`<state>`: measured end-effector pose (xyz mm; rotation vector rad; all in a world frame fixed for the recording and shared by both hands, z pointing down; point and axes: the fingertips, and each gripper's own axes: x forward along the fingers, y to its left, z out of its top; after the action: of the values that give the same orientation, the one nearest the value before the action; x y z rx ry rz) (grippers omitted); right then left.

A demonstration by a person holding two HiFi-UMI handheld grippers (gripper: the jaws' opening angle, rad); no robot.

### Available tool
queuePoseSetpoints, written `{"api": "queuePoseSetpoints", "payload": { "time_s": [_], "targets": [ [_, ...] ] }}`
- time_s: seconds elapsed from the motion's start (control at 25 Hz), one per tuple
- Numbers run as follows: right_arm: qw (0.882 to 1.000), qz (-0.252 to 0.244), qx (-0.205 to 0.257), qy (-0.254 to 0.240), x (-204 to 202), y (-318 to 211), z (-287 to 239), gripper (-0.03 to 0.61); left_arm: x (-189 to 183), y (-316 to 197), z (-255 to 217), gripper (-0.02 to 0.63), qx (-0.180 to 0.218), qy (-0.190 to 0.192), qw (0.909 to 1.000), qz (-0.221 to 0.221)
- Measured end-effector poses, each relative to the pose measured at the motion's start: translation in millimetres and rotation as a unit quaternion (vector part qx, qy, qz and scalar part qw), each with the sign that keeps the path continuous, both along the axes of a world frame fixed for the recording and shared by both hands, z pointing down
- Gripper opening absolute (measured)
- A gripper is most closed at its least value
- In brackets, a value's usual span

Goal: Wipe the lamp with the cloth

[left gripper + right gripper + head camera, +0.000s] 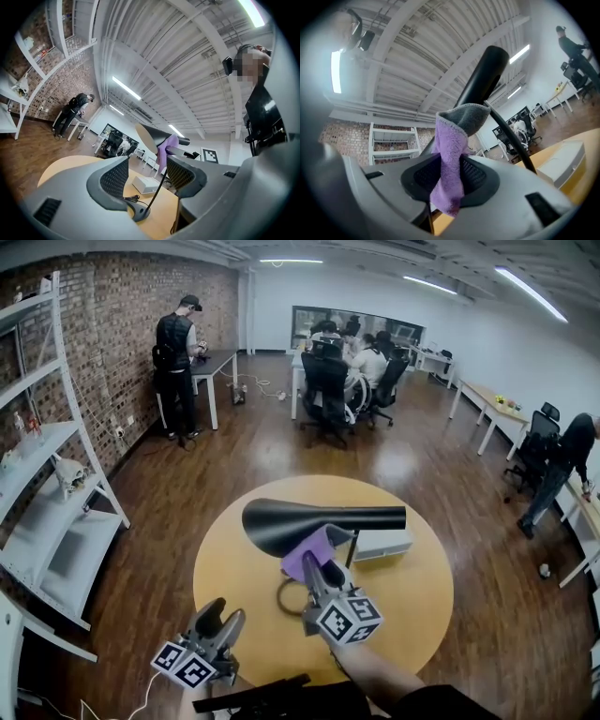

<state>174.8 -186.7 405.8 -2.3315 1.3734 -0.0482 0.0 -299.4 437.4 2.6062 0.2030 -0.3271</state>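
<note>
Head view: my right tool (317,570) holds the purple cloth (307,554) against the black lamp (319,519) standing on the table (412,615).
Left gripper view: left tool (147,176) spread, empty, not steadying the lamp.
Right gripper view: jaws pinch the cloth.
Risk: if I press hard, the lamp may tip.

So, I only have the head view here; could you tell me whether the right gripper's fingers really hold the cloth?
Observer: Yes, the right gripper view shows the purple cloth pinched between the fingers of the right gripper.
Operator: Thank you, and is the left gripper holding anything?
Observer: No, its own view shows the left gripper with fingers apart and nothing between them; the lamp stands beyond.
</note>
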Motion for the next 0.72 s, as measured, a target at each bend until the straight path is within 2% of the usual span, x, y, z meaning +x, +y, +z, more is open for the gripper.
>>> {"api": "queuePoseSetpoints", "payload": {
  "time_s": [0.32, 0.44, 0.48, 0.56, 0.64, 0.72],
  "targets": [
    [0.994, -0.03, -0.105, 0.019, -6, -21, 38, 0.103, 4, 0, 6, 0.242, -0.012, -0.003, 0.9999, 0.004],
    [0.99, -0.047, -0.127, -0.027, 1, -21, 55, 0.103, 7, 1, 2, 0.241, -0.008, -0.003, 0.9999, 0.009],
    [0.99, -0.053, -0.118, -0.061, 4, -18, 60, 0.103, 9, 2, 0, 0.241, -0.006, -0.002, 0.9999, 0.011],
    [0.984, -0.071, -0.066, -0.148, 10, -7, 59, 0.103, 12, 4, -3, 0.241, -0.004, 0.001, 0.9999, 0.014],
    [0.972, -0.09, 0.008, -0.219, 14, 5, 44, 0.101, 14, 5, -5, 0.241, -0.004, 0.003, 0.9998, 0.019],
    [0.959, -0.105, 0.058, -0.256, 20, 15, 28, 0.101, 15, 6, -4, 0.241, -0.003, 0.004, 0.9997, 0.024]
  ]
}}
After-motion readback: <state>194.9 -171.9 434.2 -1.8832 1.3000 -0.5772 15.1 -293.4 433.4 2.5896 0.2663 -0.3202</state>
